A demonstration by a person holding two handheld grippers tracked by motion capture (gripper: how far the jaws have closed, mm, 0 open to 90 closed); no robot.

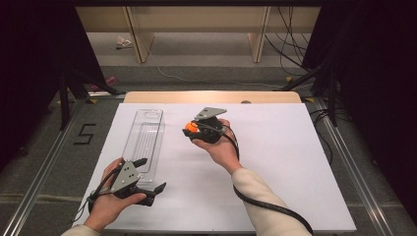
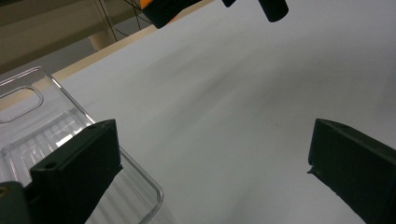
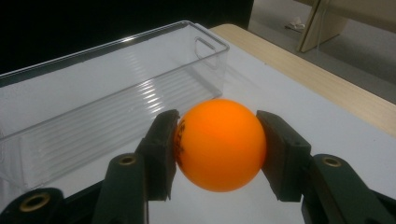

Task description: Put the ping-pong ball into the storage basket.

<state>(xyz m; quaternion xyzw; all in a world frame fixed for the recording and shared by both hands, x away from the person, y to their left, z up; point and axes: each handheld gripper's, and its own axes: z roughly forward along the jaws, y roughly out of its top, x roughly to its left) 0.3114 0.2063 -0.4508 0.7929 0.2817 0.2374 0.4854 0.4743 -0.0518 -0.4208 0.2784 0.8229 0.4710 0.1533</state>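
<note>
Right gripper [image 3: 219,144]: jaws clamped on orange ball [image 3: 218,142]; smooth ball might squirt out short of clear tray [image 3: 93,107]. Left gripper [image 2: 212,154]: jaws wide, empty.

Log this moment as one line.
right gripper: shut on orange ball | left gripper: open, beside clear tray | ball not in tray

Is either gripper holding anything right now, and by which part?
The right gripper clamps the orange ball across its middle; the left gripper holds nothing.

A black numeral "5" [image 1: 85,133] was marked on the floor left of the desk [image 1: 295,162]; print on the orange ball [image 3: 219,144] was unreadable.
</note>
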